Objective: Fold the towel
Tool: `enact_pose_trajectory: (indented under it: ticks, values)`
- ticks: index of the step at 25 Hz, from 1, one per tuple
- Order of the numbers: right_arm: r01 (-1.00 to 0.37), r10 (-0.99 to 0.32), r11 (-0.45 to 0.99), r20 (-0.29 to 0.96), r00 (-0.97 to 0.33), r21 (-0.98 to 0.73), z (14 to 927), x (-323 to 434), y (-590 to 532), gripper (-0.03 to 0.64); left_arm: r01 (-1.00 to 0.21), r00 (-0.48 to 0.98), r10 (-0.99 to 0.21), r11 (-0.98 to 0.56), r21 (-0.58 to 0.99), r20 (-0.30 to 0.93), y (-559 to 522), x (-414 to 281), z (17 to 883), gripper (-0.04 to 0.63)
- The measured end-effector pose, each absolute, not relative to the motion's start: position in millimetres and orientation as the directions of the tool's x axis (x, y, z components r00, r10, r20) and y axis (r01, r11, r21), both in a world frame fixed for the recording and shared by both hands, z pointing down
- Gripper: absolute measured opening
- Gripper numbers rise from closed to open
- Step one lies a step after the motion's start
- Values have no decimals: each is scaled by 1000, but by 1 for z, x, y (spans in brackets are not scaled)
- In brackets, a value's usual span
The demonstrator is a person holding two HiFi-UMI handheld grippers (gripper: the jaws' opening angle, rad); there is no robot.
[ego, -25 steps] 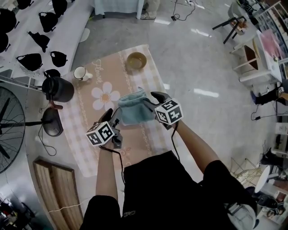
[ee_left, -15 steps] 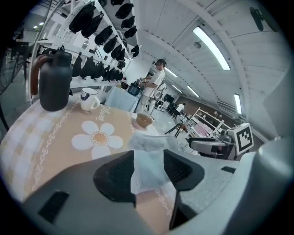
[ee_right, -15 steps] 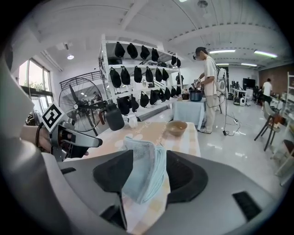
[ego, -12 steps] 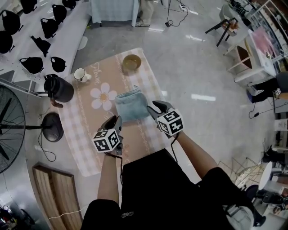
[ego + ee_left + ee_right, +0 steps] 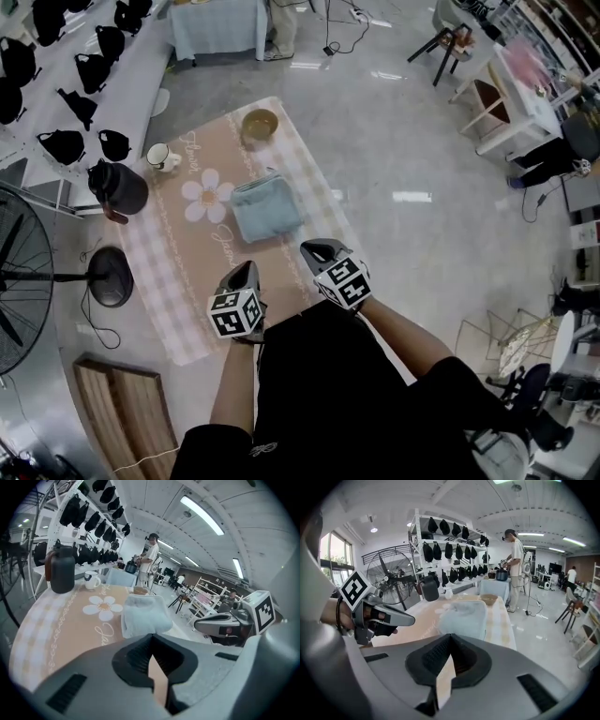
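The light blue towel [image 5: 267,208] lies folded in a thick rectangle on the peach tablecloth [image 5: 187,253], beside its daisy print. Both grippers have drawn back to the near edge, apart from the towel. My left gripper [image 5: 246,272] is shut with nothing between its jaws, which have just been closing. My right gripper [image 5: 312,248] is likewise shut and empty after just closing. In the left gripper view the towel [image 5: 144,616] lies ahead of the shut gripper [image 5: 151,637]. The right gripper view shows the towel [image 5: 464,616] beyond the closed gripper [image 5: 449,637].
A brown bowl [image 5: 260,124] stands beyond the towel, with a white mug [image 5: 161,157] and a black jug [image 5: 117,187] at the table's far left. A fan [image 5: 19,272] and a wooden board [image 5: 127,412] are at the left. A person [image 5: 516,564] stands beyond the table.
Both grippers let go of the towel and pulled back toward the near table edge with jaws now shut. The towel stays folded on the cloth.
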State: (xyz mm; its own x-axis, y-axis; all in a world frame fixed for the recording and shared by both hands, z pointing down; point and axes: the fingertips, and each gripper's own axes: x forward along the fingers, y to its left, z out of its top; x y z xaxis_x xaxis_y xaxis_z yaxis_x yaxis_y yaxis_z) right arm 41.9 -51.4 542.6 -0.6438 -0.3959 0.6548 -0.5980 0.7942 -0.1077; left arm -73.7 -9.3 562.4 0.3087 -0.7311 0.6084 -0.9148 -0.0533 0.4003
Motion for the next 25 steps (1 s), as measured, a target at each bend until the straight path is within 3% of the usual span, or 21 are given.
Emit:
enact_pose_trajectory:
  ticks: [5,9,19,25]
  values:
    - [-589,-406,803,634,-658,-97,530,42,-38,1,-937,296,-741,-101,335,603,4,-66,546,5]
    - [-575,-461,817,554,-693,-39,484,33,-60,2,-956,259,-808,-137,259,530,-18,-72,496,5]
    - [-547,-530,836,299,-794,28,342,24,-97,1,-990,114,-968,-91,111,224,-59,-68,339,5]
    - [-571,-576,818,120,-809,77,257,40,-112,2,-997,78,-995,-78,11,63,-71,-56,261,5]
